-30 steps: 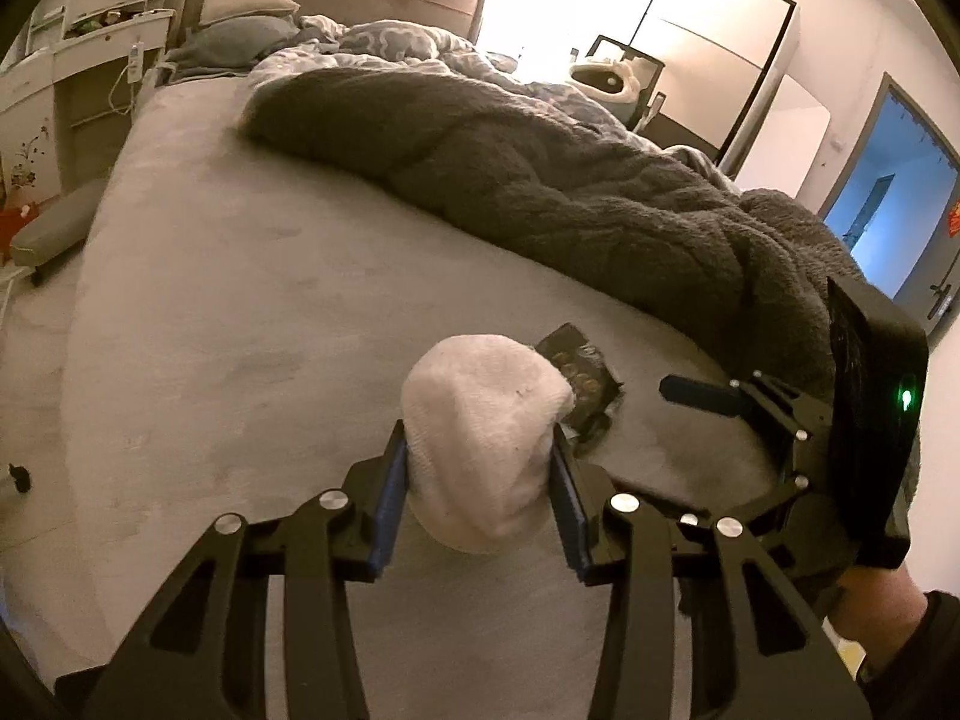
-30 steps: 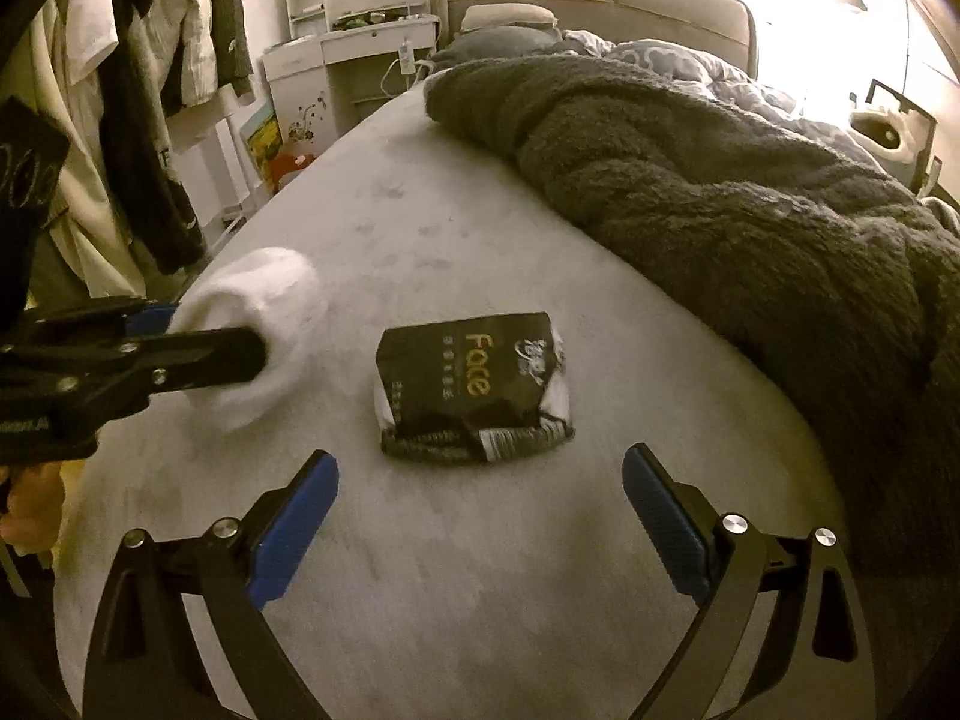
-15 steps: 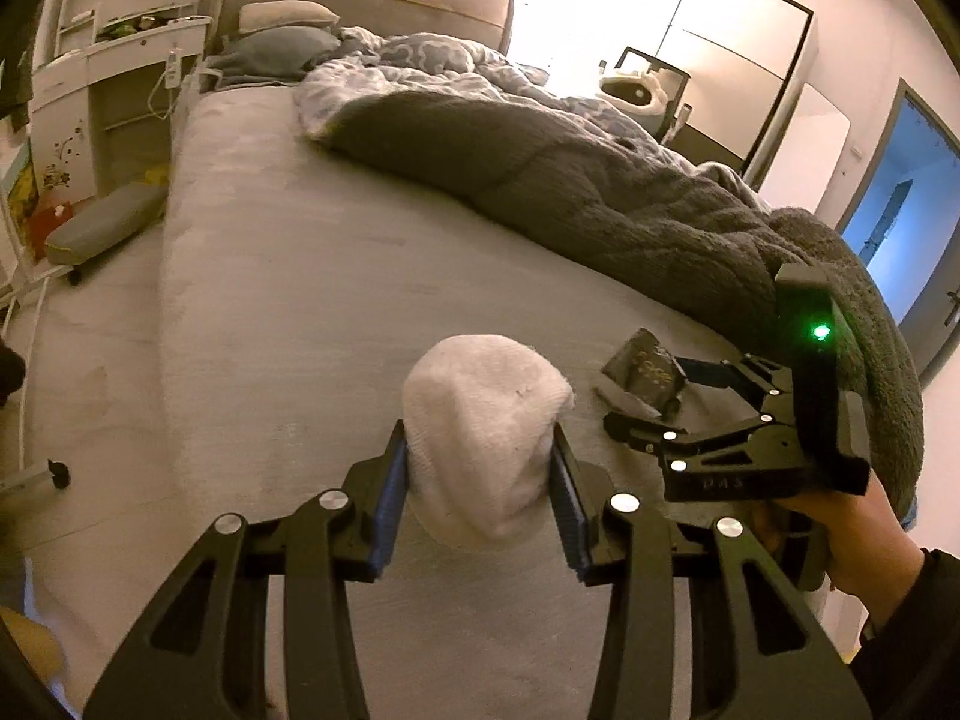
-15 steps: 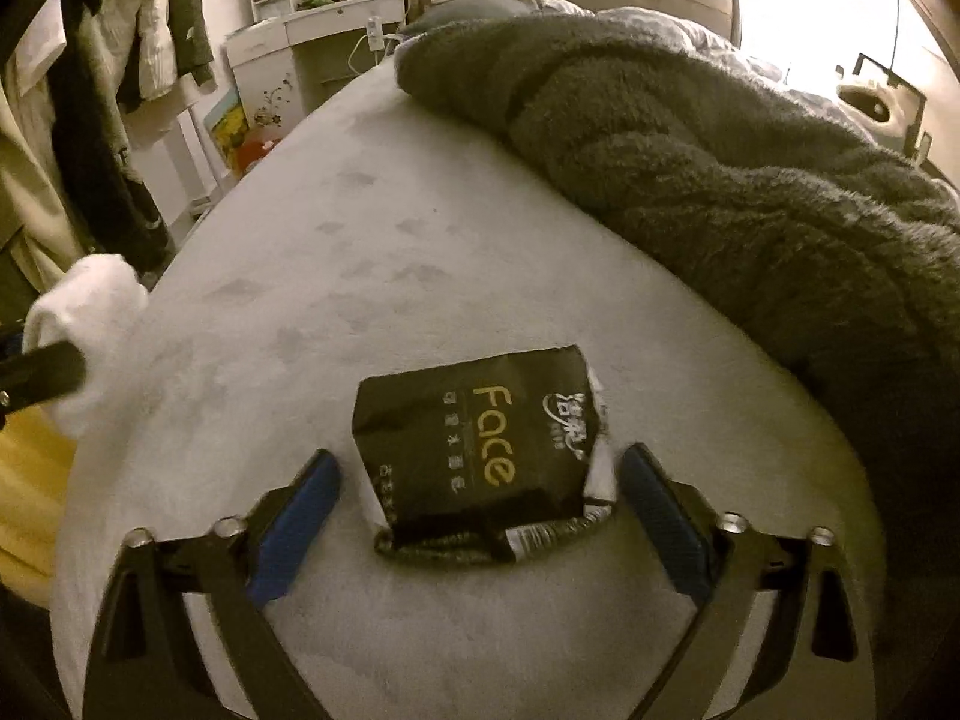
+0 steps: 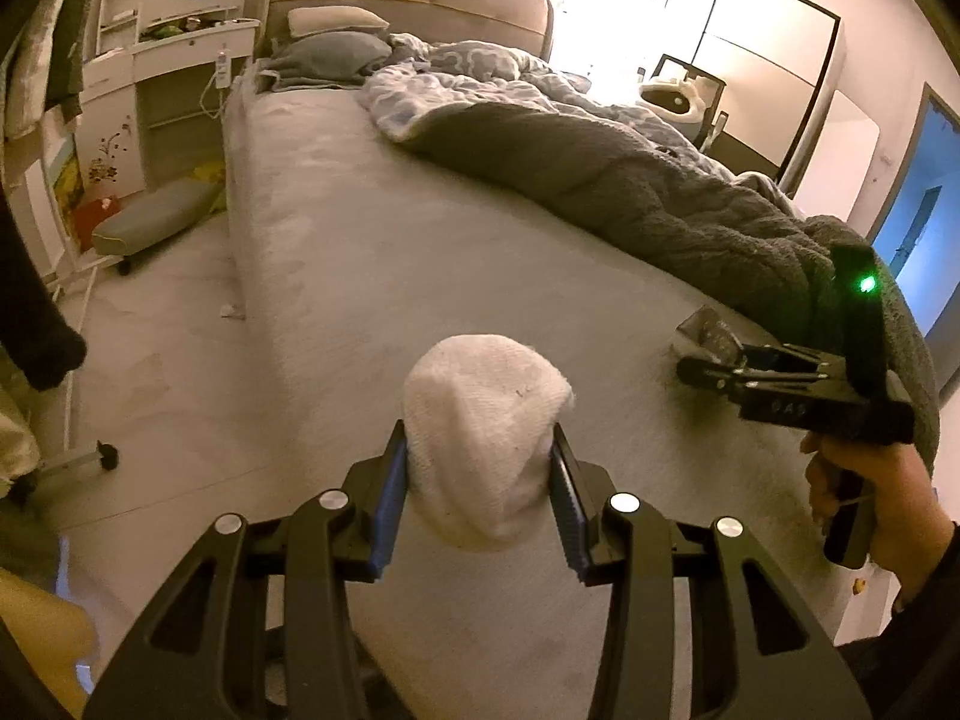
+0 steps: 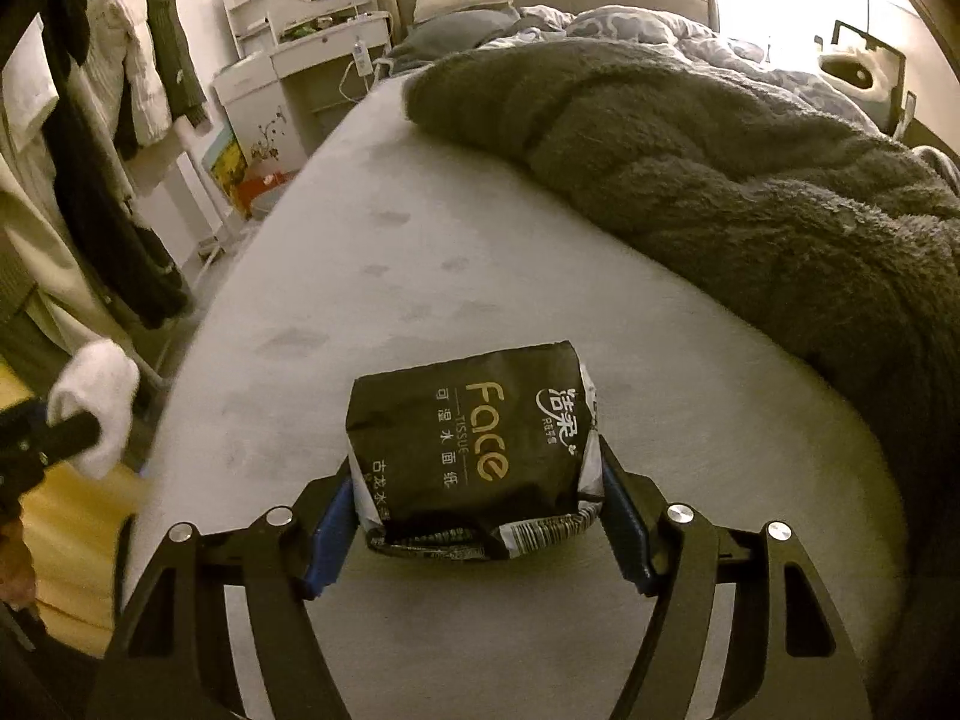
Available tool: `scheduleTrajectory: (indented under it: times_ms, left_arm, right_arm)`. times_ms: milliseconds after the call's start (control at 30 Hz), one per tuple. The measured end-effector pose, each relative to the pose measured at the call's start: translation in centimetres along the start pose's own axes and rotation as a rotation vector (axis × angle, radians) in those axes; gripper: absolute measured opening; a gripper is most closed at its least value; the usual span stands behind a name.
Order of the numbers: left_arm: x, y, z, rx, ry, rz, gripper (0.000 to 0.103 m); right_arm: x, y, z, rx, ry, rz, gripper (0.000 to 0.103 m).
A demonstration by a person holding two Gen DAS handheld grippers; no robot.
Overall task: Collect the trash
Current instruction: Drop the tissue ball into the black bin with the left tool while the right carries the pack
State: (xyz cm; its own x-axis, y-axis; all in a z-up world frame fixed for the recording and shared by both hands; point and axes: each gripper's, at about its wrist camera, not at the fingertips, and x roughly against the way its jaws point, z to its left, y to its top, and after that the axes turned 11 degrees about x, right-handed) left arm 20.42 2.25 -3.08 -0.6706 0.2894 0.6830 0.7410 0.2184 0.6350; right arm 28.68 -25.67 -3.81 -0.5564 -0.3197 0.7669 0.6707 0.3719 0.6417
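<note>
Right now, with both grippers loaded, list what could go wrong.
1. The right gripper has just been closing on the black Face tissue pack; the soft, crumpled wrapper could slip out on lifting.
2. The left gripper pinches only the lower part of the white wad, which could drop.
3. The grey blanket lies close and might snag.

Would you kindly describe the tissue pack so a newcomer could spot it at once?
Find the grey bed, bare beside the dark fuzzy blanket. Near its foot, between the blue pads of the right gripper, sits the tissue pack. It is the only black packet there, lettered "Face" in gold.
</note>
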Motion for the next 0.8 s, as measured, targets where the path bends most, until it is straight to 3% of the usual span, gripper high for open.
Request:
scheduleTrajectory:
  times_ms: [333,800]
  left_arm:
    - [2.8,-2.9,2.7,0.017,0.089,-0.007,0.046]
    - [7.5,-7.3,8.2,0.141,0.185,0.002,0.046]
  right_arm:
    - [0.9,-0.5,6.0,-0.003,0.055,0.004,0.072]
    - [3.3,-0.3,15.0,0.086,0.143,-0.023,0.072]
